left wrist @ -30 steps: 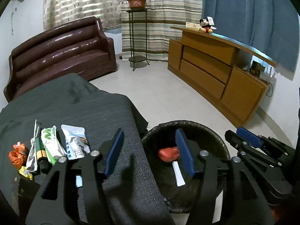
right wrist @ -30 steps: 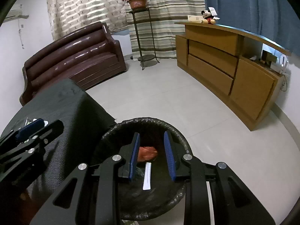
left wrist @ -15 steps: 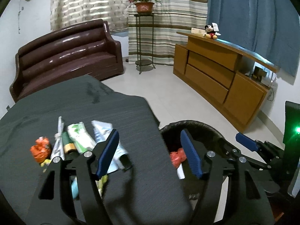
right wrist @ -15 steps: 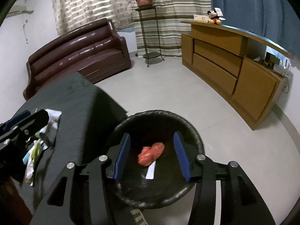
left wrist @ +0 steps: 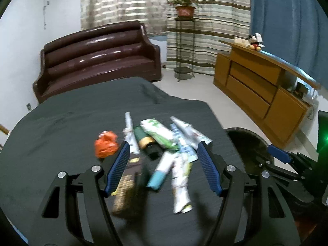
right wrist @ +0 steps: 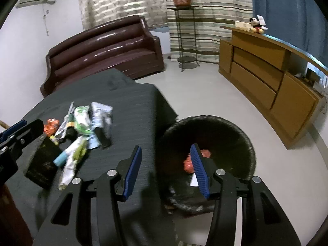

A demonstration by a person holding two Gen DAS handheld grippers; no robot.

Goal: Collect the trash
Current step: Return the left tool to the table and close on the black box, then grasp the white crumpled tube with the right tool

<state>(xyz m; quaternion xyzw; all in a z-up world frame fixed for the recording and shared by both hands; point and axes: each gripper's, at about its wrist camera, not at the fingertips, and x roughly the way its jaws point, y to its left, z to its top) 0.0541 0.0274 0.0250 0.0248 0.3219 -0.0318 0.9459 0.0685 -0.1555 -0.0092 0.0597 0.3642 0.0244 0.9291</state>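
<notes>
A pile of trash lies on the dark-clothed table (left wrist: 61, 135): an orange crumpled wrapper (left wrist: 105, 146), a white-green packet (left wrist: 157, 132), a dark bottle with a gold band (left wrist: 146, 143), a light blue tube (left wrist: 160, 176), white wrappers and a dark box (left wrist: 123, 194). My left gripper (left wrist: 163, 149) hovers open over the pile, with nothing pressed between its pads. My right gripper (right wrist: 166, 149) is open and empty, straddling the table edge and the black bin (right wrist: 242, 131). Inside the bin lie a red wrapper (right wrist: 206, 153) and a white strip (right wrist: 193, 181).
The bin stands on the tiled floor right of the table. A brown sofa (left wrist: 98, 57) is behind the table, a plant stand (left wrist: 184, 47) by the curtains, and a wooden sideboard (left wrist: 256, 90) along the right wall.
Both grippers swung left from above the bin toward the table. The left now hangs over the trash pile. The right jaws have spread wider.
</notes>
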